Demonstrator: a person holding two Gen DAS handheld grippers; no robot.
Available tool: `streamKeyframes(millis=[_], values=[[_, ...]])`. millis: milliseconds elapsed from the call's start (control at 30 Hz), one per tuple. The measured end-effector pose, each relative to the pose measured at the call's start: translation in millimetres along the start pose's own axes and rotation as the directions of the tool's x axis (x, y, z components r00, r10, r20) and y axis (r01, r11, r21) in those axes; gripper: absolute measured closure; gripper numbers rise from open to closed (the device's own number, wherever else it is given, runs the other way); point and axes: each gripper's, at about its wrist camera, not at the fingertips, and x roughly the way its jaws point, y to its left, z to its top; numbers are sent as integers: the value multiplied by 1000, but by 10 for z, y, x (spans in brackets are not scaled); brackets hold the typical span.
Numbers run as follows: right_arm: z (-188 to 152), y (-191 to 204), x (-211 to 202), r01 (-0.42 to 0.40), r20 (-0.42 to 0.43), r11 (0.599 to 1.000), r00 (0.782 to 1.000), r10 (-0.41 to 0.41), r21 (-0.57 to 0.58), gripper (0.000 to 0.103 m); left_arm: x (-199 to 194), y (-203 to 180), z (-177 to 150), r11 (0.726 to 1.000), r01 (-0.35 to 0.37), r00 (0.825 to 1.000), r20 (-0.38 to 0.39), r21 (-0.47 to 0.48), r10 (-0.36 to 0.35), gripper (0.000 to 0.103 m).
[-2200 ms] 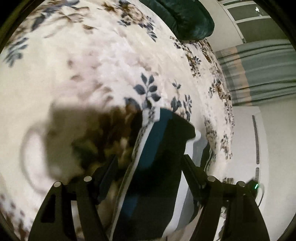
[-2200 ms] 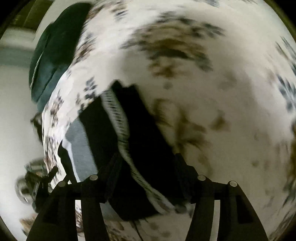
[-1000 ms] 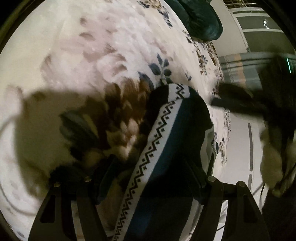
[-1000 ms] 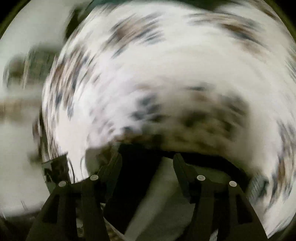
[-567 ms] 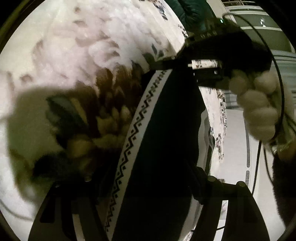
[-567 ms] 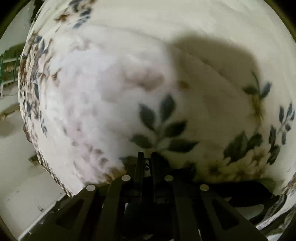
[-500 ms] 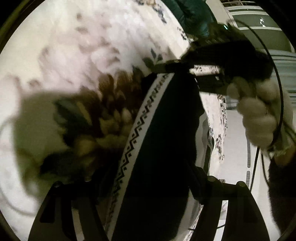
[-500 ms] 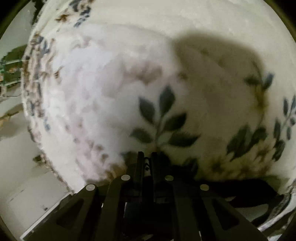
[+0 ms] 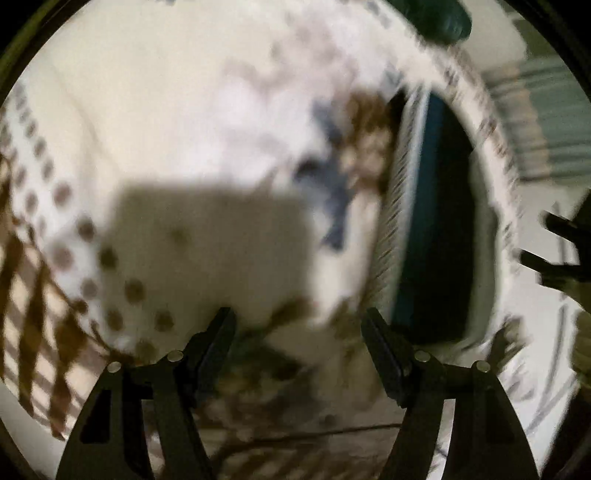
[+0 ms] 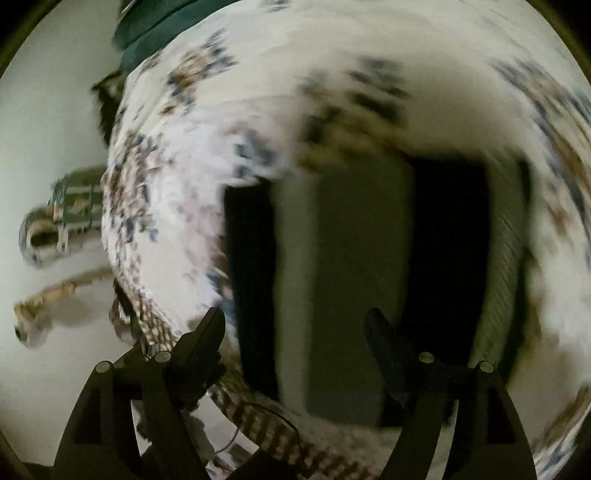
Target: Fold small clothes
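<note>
A small dark navy garment (image 9: 436, 221) with a white patterned band and a pale panel lies folded flat on the floral bedspread (image 9: 184, 110). In the left wrist view it lies to the right of my left gripper (image 9: 297, 332), which is open and empty above the bedspread. In the right wrist view the garment (image 10: 362, 277) lies just beyond my right gripper (image 10: 293, 328), which is open and empty above it. Both views are motion-blurred.
A dark green cushion (image 9: 436, 18) lies at the far end of the bed; it also shows in the right wrist view (image 10: 159, 33). The bed edge (image 10: 122, 258) drops to a pale floor with clutter at the left. Curtains (image 9: 546, 122) hang at the right.
My right gripper was shut on the garment's edge; now it is open and pulled back. My left gripper has let the garment go and shifted left. The garment now lies flat.
</note>
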Motion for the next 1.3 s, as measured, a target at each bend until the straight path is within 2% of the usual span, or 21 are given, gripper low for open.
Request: streamKeyframes(millis=[33, 67, 100, 133, 167, 300, 400, 500, 567, 700, 800, 900, 1067, 1133, 1167, 1233, 1267, 1300], values=[[-130, -126, 30, 12, 10, 999, 1000, -12, 32, 24, 77, -5, -11, 1000, -16, 1000, -4, 20, 16, 34], [-265, -283, 13, 20, 16, 997, 1000, -22, 70, 24, 130, -27, 0, 999, -24, 1000, -4, 34, 24, 25], [-406, -475, -8, 26, 23, 993, 999, -29, 118, 24, 178, -55, 29, 999, -14, 1000, -8, 40, 15, 11], [-520, -609, -10, 32, 31, 988, 999, -37, 154, 24, 230, -93, 59, 999, -1, 1000, -18, 36, 1, 3], [-664, -804, -21, 48, 38, 978, 998, -57, 201, 24, 268, -131, 77, 999, 1, 1000, -24, 33, 0, 0], [-947, -1172, 35, 71, 71, 955, 993, -95, 288, 24, 357, -274, 67, 993, -117, 993, -11, 11, 117, 0], [-1066, -1386, 21, 59, 110, 946, 989, -99, 319, 24, 441, -435, 63, 981, -194, 981, 8, 8, 194, 0], [-1085, -1555, 4, 42, 140, 943, 986, -93, 332, 24, 427, -535, 90, 970, -245, 969, -16, -2, 245, 0], [-1047, -1646, 59, 36, 144, 943, 986, -88, 331, 24, 275, -608, 109, 961, -275, 961, 1, -25, 275, 0], [-1019, -1811, 179, -10, 138, 937, 990, -41, 350, 24, -157, -938, 130, 917, -399, 909, 128, 0, 396, 0], [-1075, -1918, 318, -63, 140, 915, 990, 8, 397, 24, -248, -1320, 149, 857, -509, 850, 210, 85, 484, 0], [-1187, -2025, 405, -121, 153, 881, 987, 57, 457, 24, -163, -1458, 150, 817, -554, 825, 240, 159, 512, 0], [-1387, -2093, 373, -157, 205, 848, 977, 59, 507, 24, -91, -1632, 150, 827, -524, 845, 242, 204, 476, 0], [-1425, -2093, 397, -177, 210, 840, 975, 77, 513, 24, -64, -1658, 134, 819, -528, 844, 246, 222, 477, 0], [-1444, -2101, 442, -190, 210, 832, 973, 91, 521, 24, -59, -1676, 118, 823, -520, 849, 246, 229, 468, 0], [-1460, -2109, 487, -215, 218, 820, 969, 113, 530, 27, -65, -1698, 71, 817, -524, 847, 249, 239, 470, 0], [-1471, -2099, 503, -227, 226, 817, 967, 122, 531, 39, -67, -1675, 66, 816, -523, 848, 247, 245, 469, 0], [-1485, -2075, 517, -239, 235, 813, 963, 130, 530, 58, -63, -1685, 53, 816, -522, 849, 244, 249, 469, 0]])
